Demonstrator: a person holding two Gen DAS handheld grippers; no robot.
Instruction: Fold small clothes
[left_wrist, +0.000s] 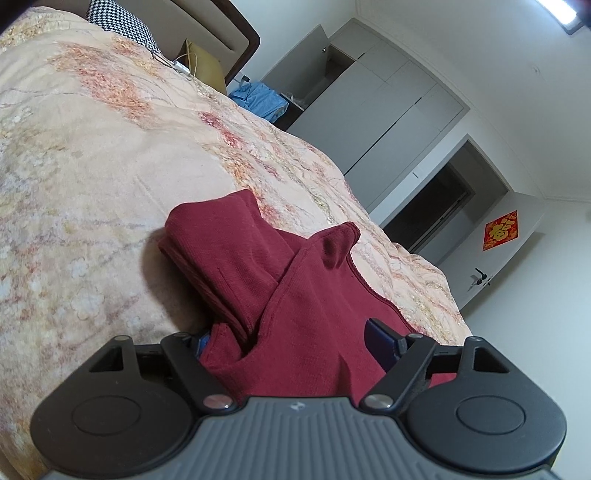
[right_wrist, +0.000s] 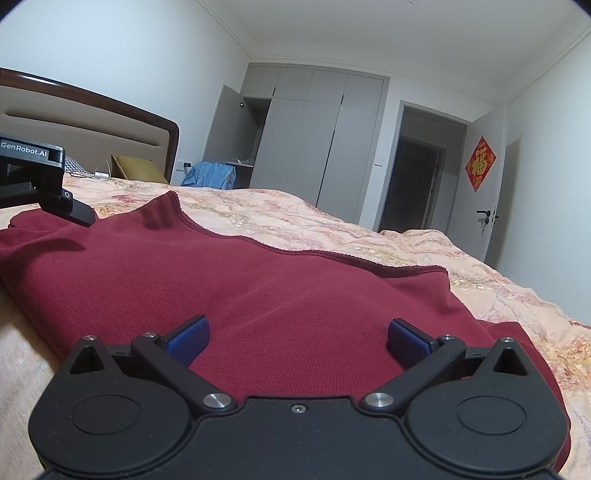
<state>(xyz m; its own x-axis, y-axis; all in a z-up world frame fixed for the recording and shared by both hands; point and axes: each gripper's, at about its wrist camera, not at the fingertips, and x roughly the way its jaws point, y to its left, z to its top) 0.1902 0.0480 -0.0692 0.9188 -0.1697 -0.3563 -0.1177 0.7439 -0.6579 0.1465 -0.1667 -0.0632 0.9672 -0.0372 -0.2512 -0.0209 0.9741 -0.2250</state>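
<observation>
Garment (left_wrist: 295, 295) first: it's a dark red knit top lying on the bed (left_wrist: 92, 166), on a peach floral quilt, pretty much right under both grippers. In the left wrist view the fabric is bunched up, with one fold humped to the left and a flap with a stitched edge standing up in the middle. The left gripper (left_wrist: 295, 339) has its jaws spread wide with the red cloth piled up between them; the left blue pad is mostly buried behind a fold, the right pad (left_wrist: 380, 339) sits clear beside the fabric, and I can't tell if either pad is actually pressing on it. The right gripper (right_wrist: 297, 341) is also wide open, both blue pads (right_wrist: 188, 341) resting low over a flat stretch of the top, nothing pinched between them. From the right wrist view the top looks mostly smoothed out, its ribbed edge running across the quilt toward the far side. The left gripper also shows at the left edge there, its dark finger down on the top's far corner. Background stuff: headboard (right_wrist: 110, 110), yellow pillow (right_wrist: 136, 166), grey wardrobe (right_wrist: 314, 140) with one door ajar, open doorway (right_wrist: 417, 177), red decoration (right_wrist: 480, 162) on the door.
</observation>
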